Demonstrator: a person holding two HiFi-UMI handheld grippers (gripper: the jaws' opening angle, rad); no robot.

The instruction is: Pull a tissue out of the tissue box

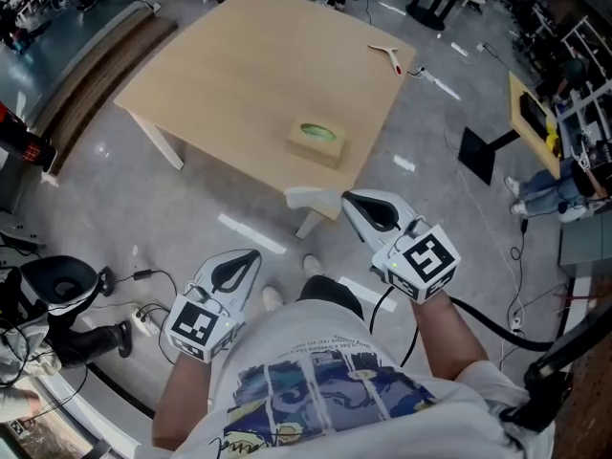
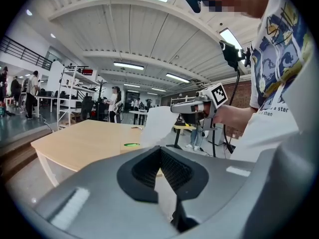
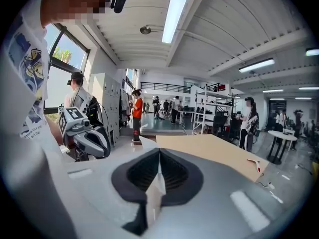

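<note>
A brown tissue box (image 1: 318, 142) with a green-rimmed opening stands near the front edge of the light wooden table (image 1: 249, 65). My right gripper (image 1: 347, 199) is off the table's corner, over the floor, shut on a white tissue (image 1: 311, 197) that hangs free of the box. The right gripper view shows the tissue (image 3: 156, 193) pinched between the closed jaws. In the left gripper view the tissue (image 2: 157, 126) dangles from the right gripper (image 2: 173, 108), with the box (image 2: 131, 144) behind it. My left gripper (image 1: 256, 253) is lower, left of the right one, jaws closed with nothing in them.
A small red-and-white tool (image 1: 387, 54) lies at the table's far corner. Cables and a black headset-like object (image 1: 62, 280) sit on the floor at left, and a black stand base (image 1: 483, 151) at right. People stand by shelving (image 3: 207, 111) in the background.
</note>
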